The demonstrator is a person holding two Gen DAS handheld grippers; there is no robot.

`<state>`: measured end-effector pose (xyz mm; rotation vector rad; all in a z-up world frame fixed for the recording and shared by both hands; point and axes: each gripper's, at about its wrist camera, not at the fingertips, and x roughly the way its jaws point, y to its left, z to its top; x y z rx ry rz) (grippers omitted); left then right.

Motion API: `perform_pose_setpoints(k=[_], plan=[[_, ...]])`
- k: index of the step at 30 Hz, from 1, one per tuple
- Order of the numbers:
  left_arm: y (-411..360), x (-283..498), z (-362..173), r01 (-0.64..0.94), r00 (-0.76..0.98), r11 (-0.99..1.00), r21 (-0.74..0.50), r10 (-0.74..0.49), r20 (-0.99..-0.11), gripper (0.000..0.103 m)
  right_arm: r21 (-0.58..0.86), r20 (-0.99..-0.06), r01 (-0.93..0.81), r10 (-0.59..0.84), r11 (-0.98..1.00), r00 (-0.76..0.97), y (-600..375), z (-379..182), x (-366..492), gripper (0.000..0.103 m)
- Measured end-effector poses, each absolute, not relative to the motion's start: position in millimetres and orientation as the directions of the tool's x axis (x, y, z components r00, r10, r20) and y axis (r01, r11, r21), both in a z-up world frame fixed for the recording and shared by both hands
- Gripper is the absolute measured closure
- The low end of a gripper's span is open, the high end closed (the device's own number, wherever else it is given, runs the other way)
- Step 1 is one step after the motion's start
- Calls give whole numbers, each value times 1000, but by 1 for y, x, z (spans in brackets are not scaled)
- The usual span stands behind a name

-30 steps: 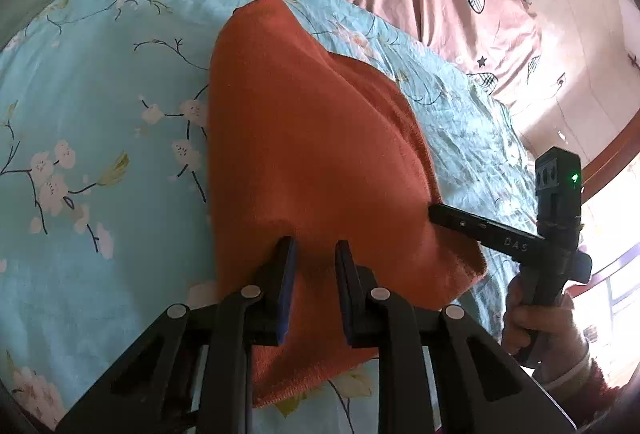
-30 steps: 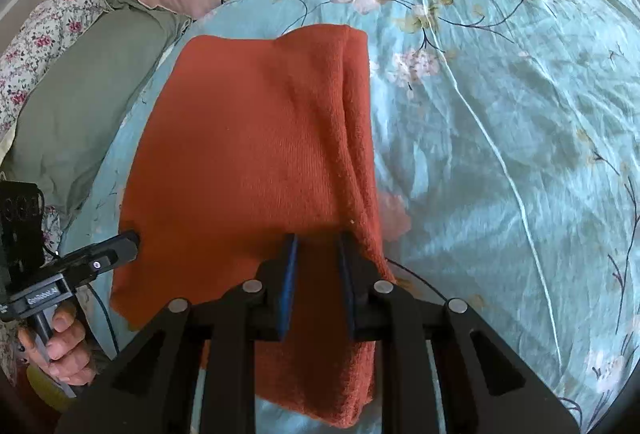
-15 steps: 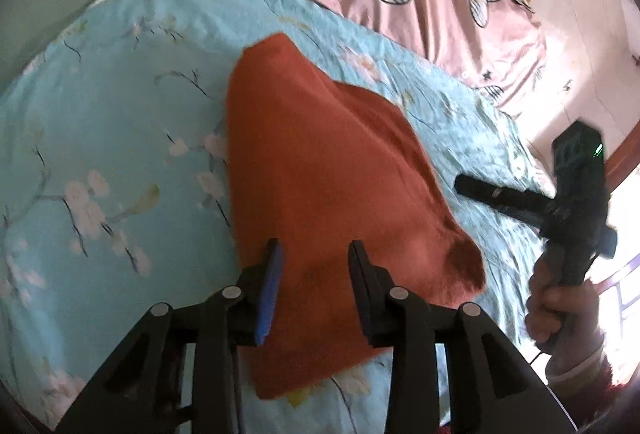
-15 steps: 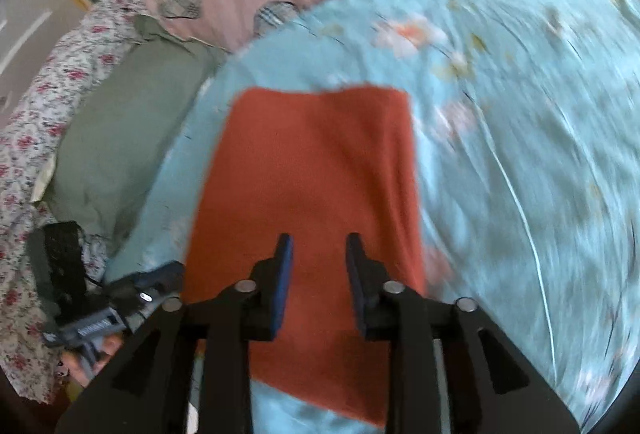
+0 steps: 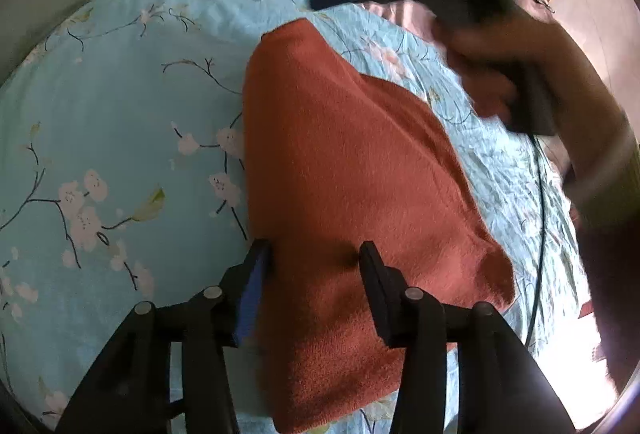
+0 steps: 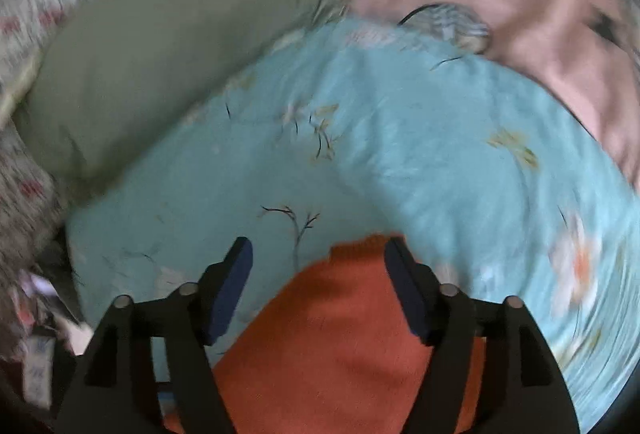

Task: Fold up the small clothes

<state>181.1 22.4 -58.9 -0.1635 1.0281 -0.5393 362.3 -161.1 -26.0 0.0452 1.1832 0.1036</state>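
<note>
floral bedsheet (image 5: 120, 114) | orange garment (image 5: 352, 194) under both opening hand-held grippers, unpinched

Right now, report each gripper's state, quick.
Left gripper: jaws opening, nothing pinched, over the orange cloth.
Right gripper: jaws opening, empty, over the cloth's far end.

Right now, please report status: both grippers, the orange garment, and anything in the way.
Left gripper opening, nothing clamped. Right gripper opening, empty, above the garment's far edge. Orange knit garment folded, lying on the blue floral sheet. Nothing on the garment.
</note>
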Motion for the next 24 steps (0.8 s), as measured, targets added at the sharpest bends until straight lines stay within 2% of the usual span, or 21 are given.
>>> perform_pose_setpoints(k=[4,5,6,7,8,11,17,19,21,24], plan=[[28,184,-67,328,375,844,-425,-529,-761,54,17,-976,-110,41,994,213,-159,-71,394,35],[30,184,-69,326,371,839,-435,-537,-758,54,-26,-984,-117,-5,993,176,-159,-81,396,49],[31,184,-70,327,369,836,-441,-543,-755,54,-76,-987,-119,-58,990,149,-160,-89,396,77],[33,184,-71,328,366,832,-448,-549,-752,54,-113,-986,-108,-98,988,134,-162,-94,395,91],[33,184,-72,328,364,829,-453,-553,-750,54,-129,-984,-89,-116,988,138,-166,-94,395,94],[33,185,-74,325,360,825,-462,-559,-747,54,-69,-970,-19,-62,997,237,-176,-78,389,95],[31,182,-76,319,354,828,-461,-555,-753,54,261,-843,130,159,957,515,-202,-40,376,95],[33,181,-77,314,348,829,-463,-554,-756,53,274,-819,181,131,945,558,-210,-39,368,95],[35,179,-77,309,345,828,-467,-555,-757,53,290,-806,244,98,925,584,-221,-35,351,90],[42,175,-69,294,366,830,-474,-556,-746,58,360,-776,285,116,888,620,-235,-26,320,87]])
